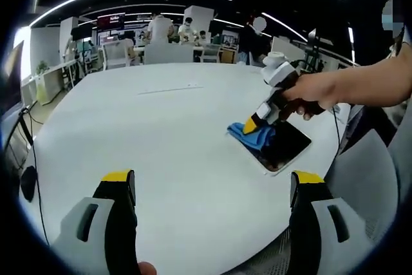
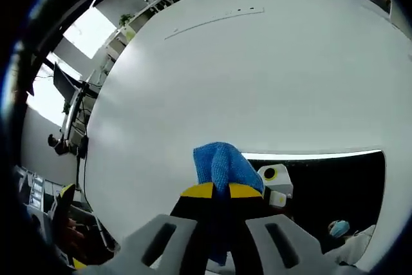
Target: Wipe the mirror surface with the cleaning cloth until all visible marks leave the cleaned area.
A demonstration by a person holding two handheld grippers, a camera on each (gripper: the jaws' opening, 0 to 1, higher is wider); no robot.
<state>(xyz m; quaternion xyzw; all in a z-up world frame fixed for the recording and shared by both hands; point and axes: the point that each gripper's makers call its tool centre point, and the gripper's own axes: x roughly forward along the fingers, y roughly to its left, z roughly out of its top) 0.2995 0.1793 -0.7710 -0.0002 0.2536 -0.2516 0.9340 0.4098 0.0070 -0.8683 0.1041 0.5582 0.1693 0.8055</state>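
Note:
A dark rectangular mirror (image 1: 283, 149) lies flat near the right edge of the white table (image 1: 161, 133). My right gripper (image 1: 256, 122), held by a hand, presses a blue cleaning cloth (image 1: 254, 136) onto the mirror's left end. In the right gripper view the jaws stand shut on the blue cloth (image 2: 221, 165), right gripper (image 2: 215, 190) low in the middle, with the mirror (image 2: 335, 191) to the right reflecting ceiling lights and the gripper. My left gripper (image 1: 212, 181) hovers open above the table's near edge, jaws wide apart with nothing between them.
Grey chairs (image 1: 367, 178) stand at the table's right side. Desks, monitors and several people (image 1: 161, 27) fill the far background. A thin seam (image 1: 170, 88) runs across the tabletop's far part. Another chair and cables (image 1: 26, 159) sit at the left.

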